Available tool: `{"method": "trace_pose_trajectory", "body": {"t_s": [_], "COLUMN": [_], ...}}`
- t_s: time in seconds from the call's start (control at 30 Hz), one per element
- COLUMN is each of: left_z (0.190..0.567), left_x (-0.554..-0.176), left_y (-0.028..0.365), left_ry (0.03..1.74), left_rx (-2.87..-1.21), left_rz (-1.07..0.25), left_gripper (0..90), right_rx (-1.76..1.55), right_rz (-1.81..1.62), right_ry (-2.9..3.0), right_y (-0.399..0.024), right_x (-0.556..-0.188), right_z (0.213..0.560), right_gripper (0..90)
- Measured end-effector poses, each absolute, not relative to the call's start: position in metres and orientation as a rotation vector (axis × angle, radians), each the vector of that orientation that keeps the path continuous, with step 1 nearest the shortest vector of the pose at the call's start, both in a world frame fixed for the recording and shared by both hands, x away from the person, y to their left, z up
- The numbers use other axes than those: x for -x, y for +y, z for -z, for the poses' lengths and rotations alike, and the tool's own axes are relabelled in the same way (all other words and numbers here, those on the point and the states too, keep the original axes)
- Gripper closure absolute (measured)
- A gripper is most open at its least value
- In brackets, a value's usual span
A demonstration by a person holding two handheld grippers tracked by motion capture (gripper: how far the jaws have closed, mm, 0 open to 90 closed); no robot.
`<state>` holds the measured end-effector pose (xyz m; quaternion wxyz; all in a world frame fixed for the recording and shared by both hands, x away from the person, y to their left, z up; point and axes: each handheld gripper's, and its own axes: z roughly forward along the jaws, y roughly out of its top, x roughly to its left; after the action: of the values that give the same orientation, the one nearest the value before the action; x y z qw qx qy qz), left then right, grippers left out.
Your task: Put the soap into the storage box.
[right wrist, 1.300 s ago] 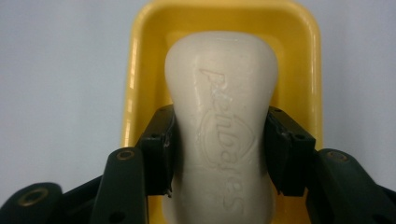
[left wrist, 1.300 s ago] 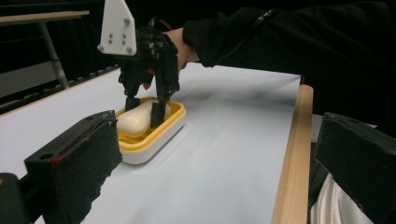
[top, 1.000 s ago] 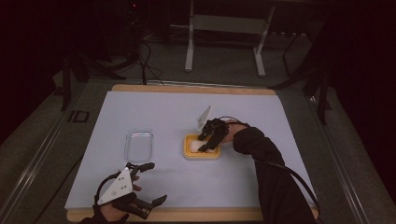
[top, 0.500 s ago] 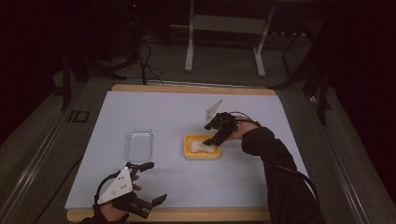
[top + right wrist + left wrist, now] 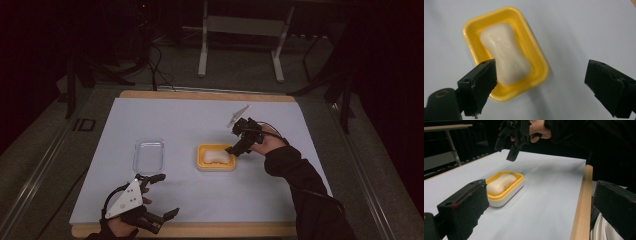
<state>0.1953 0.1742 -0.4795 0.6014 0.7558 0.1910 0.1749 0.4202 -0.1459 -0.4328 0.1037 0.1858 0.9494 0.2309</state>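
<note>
I see the table largely bare around the work. The dish sits near its centre, the lid well apart at its 9 o'clock. The soap lies in the dish, long axis along the dish's. My right gripper hangs just above the dish's 2 o'clock corner; its jaws have just been opening and stand spread, nothing between them. My left gripper, also spread, rests near the front edge, nearer the lid.
</note>
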Motion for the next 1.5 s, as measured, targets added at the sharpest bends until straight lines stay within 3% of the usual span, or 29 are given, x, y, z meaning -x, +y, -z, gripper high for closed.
{"method": "trace_pose_trajectory", "body": {"t_s": [0.47,1.5], "left_z": [0.480,0.480], "left_x": [-0.195,-0.194], "left_y": [0.174,0.174], "left_ry": [0.443,0.445], "left_rx": [-1.752,-1.754], "left_rz": [-0.407,-0.412], "left_gripper": [0.5,0.5], "right_rx": [-0.825,-1.084], "right_rz": [-0.798,-0.920], "right_ry": [2.658,2.409], "right_y": [-0.179,-0.259], "right_x": [-0.401,-0.342], "right_z": [0.439,0.456], "right_gripper": [12.7,11.6]}}
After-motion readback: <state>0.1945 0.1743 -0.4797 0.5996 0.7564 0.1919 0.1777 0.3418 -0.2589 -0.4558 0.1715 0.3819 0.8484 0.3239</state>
